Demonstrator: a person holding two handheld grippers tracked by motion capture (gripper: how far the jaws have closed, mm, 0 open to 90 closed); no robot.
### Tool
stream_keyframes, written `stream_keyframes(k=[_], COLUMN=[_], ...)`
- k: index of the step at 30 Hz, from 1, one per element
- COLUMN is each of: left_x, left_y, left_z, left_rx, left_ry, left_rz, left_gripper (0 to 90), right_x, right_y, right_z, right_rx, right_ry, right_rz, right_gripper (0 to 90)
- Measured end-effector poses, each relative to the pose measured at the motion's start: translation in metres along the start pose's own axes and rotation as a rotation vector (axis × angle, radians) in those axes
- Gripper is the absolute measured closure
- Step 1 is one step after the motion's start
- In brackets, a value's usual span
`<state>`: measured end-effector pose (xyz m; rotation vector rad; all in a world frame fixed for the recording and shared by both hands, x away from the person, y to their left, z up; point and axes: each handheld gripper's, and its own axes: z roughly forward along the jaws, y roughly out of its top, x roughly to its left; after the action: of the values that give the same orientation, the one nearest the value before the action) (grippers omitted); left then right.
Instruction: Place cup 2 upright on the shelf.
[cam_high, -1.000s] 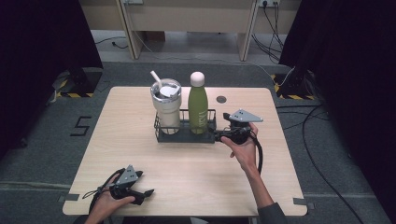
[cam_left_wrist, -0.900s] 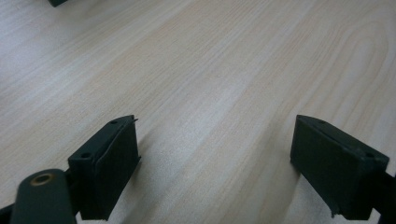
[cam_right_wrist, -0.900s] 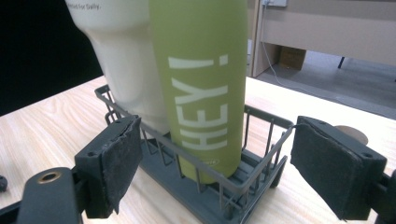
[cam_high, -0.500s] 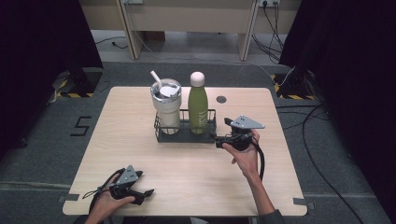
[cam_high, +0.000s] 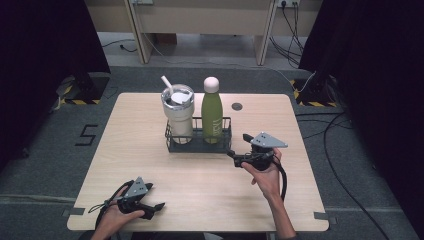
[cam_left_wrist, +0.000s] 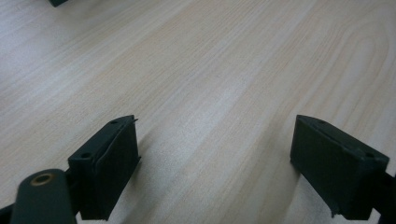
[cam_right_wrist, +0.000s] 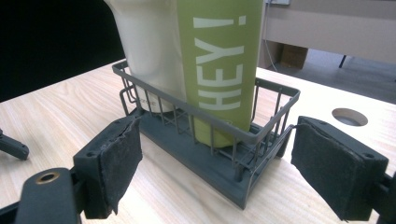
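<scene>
Basket (cam_right_wrist: 219, 140) of dark wire is framed between the spread jaws of the right gripper (cam_high: 239, 158), which is held just beside its right end, not touching. A green bottle (cam_high: 212, 111) and a cream tumbler (cam_high: 178, 115) are stood upright in it, mid-table (cam_high: 300, 165). The left gripper (cam_high: 152, 207) is held open, jaws wide, low over bare wood near the front edge.

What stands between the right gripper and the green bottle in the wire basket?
The wire basket's near wall stands between the open right gripper and the green bottle, crossing the bottle's lower part. Above the rim the bottle is uncovered.
</scene>
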<state>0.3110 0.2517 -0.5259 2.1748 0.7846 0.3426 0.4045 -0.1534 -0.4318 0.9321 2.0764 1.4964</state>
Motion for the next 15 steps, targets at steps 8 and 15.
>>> stream_keyframes(k=[8,15], left_x=[0.000,0.000], left_y=[0.000,0.000], left_z=[0.000,0.000], left_rx=[0.000,-0.001], left_ry=[0.000,-0.001], left_rz=[0.000,-0.002], left_gripper=[14.5,14.6], right_x=[0.001,0.004], right_y=[-0.006,-0.011], right_z=[-0.004,-0.009], right_rx=[0.012,0.024], right_ry=[0.004,0.007], right_rz=[-0.001,0.001], right_gripper=[16.4,16.4])
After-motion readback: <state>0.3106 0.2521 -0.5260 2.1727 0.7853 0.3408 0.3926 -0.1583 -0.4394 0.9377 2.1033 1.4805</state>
